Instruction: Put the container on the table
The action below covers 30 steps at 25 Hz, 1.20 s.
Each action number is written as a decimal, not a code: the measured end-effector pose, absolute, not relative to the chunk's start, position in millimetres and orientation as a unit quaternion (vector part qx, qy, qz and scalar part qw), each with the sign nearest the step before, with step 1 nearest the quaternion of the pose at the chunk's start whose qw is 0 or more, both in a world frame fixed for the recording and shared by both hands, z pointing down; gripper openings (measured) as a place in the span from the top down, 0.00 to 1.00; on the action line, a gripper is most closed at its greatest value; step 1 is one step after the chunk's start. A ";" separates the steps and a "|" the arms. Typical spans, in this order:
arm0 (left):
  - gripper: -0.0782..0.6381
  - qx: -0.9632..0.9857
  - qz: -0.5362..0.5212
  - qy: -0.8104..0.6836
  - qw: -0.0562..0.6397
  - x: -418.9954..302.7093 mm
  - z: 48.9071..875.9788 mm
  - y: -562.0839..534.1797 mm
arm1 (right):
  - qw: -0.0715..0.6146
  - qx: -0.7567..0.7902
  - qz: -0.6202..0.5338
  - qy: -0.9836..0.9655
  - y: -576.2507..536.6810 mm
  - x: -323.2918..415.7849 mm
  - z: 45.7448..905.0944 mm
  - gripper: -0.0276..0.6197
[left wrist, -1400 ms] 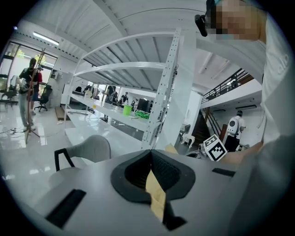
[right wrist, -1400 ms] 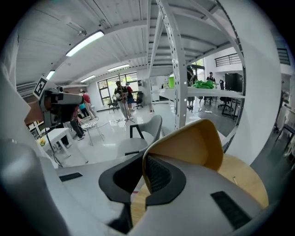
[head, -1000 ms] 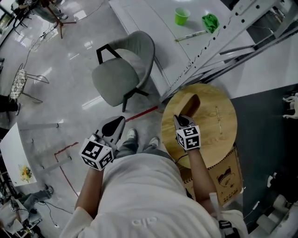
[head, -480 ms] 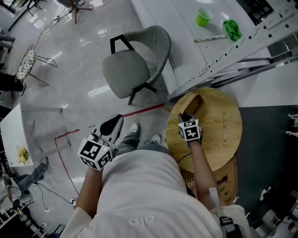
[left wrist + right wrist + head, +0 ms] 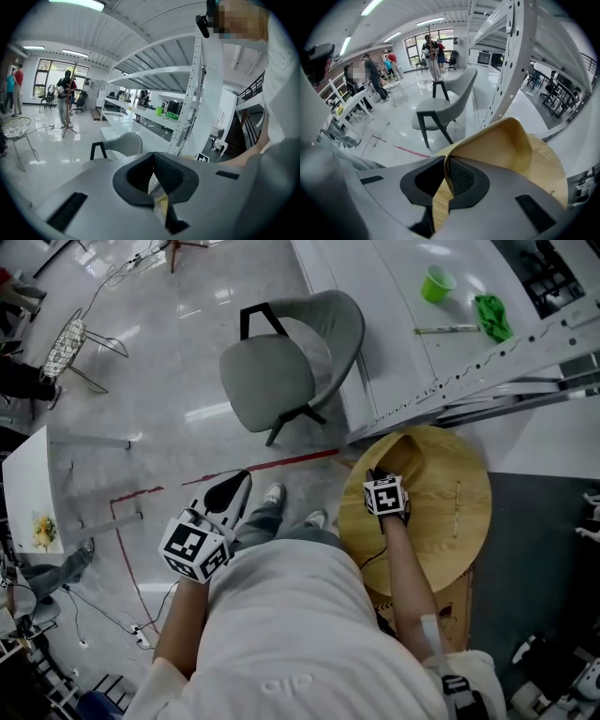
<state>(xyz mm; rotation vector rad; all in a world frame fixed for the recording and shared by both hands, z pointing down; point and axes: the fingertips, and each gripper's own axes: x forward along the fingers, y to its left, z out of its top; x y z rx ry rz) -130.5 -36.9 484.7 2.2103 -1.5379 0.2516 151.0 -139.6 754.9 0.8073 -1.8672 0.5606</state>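
Observation:
The container (image 5: pixel 441 512) is a round, light wooden tray with one edge curled up into a tall lip (image 5: pixel 506 145). It lies at the right of the head view, over a cardboard box (image 5: pixel 450 601). My right gripper (image 5: pixel 379 472) is shut on that raised lip, and in the right gripper view the wood runs between the jaws of the right gripper (image 5: pixel 446 183). My left gripper (image 5: pixel 239 482) hangs over the floor beside the person's leg, well left of the container. In its own view the left gripper (image 5: pixel 154 180) has its jaws together with nothing held.
A long white table (image 5: pixel 394 324) at the top right carries a green cup (image 5: pixel 437 283), a green cloth (image 5: pixel 492 317) and a pen (image 5: pixel 448 330). A white perforated shelf frame (image 5: pixel 487 362) crosses between it and the container. A grey chair (image 5: pixel 286 371) stands on the glossy floor.
The head view has drifted, so the chair and table sit farther right and lower. My right gripper stays shut on the container's lip, and the left gripper has hardly moved.

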 end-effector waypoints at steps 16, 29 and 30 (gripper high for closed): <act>0.87 0.782 0.086 -0.578 0.218 -144.6 485.9 -29.9 | 0.518 0.331 0.231 -0.754 -145.9 148.0 770.0 0.78; 0.87 0.806 0.080 -0.546 0.214 -141.1 482.0 -40.6 | 0.470 0.355 0.230 -0.775 -142.8 130.7 721.7 0.78; 0.87 0.809 0.080 -0.542 0.214 -139.5 481.6 -42.0 | 0.462 0.357 0.228 -0.779 -142.2 128.6 714.1 0.79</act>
